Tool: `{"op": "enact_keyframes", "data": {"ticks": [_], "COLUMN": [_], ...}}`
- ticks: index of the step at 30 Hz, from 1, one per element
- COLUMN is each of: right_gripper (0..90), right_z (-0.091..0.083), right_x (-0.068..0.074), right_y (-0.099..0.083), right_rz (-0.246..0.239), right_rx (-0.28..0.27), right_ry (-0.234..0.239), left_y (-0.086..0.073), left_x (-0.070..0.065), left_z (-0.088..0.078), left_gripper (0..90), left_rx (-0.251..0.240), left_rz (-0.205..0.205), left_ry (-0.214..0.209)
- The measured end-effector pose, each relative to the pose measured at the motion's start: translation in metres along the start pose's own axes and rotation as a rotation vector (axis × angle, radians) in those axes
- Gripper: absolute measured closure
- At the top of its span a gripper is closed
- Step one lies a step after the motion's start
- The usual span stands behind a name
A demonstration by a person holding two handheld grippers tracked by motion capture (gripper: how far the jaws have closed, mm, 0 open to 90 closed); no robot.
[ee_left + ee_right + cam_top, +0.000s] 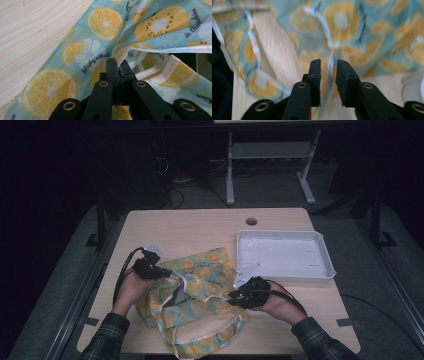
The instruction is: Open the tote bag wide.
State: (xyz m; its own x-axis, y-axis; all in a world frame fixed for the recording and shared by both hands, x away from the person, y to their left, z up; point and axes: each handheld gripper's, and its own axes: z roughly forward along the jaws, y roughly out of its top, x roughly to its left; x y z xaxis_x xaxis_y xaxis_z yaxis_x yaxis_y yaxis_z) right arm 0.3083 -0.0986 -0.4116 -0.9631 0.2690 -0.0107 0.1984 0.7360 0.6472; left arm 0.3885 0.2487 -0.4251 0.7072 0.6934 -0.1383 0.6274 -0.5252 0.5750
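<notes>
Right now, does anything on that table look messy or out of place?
Only the fruit-print cloth: it lies crumpled, its white-edged straps tangled, its near end reaching the table's front edge. The white tray sits squarely.

The right gripper view is smeared with blur: the fruit-print cloth (352, 32) there shows only soft yellow rounds on teal, and its white hem (329, 37) runs down between the right claw (329, 65) as a vague streak, so contact with the pads cannot be told. In the left gripper view the left claw (117, 65) hides the pinched bit of hem, and the cloth (105, 30) is cut off by every edge. In the high view the near end of the cloth (200, 347) and both sleeves leave the bottom edge; the room behind the worktop (190, 222) is too dark to read.
</notes>
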Motion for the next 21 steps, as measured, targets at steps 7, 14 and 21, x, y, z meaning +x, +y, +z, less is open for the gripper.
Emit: {"op": "enact_keyframes", "data": {"ticks": [7, 14, 21], "right_gripper": [64.4, 63.3, 89.2], "right_z": [0.016, 0.034, 0.04], "right_x": [0.003, 0.008, 0.003], "right_y": [0.021, 0.029, 0.032], "right_rz": [-0.02, -0.073, -0.071], "right_rx": [-0.011, 0.016, 0.029], "right_ry": [-0.039, -0.05, -0.046], "left_y": [-0.001, -0.001, -0.001], "left_x": [0.0, 0.0, 0.001], "left_z": [-0.002, -0.002, -0.004], "left_gripper": [88.9, 88.9, 88.8], "left_rx": [-0.008, -0.01, -0.012], "left_rz": [-0.007, -0.01, -0.002], "left_ry": [-0.006, -0.009, -0.013]}}
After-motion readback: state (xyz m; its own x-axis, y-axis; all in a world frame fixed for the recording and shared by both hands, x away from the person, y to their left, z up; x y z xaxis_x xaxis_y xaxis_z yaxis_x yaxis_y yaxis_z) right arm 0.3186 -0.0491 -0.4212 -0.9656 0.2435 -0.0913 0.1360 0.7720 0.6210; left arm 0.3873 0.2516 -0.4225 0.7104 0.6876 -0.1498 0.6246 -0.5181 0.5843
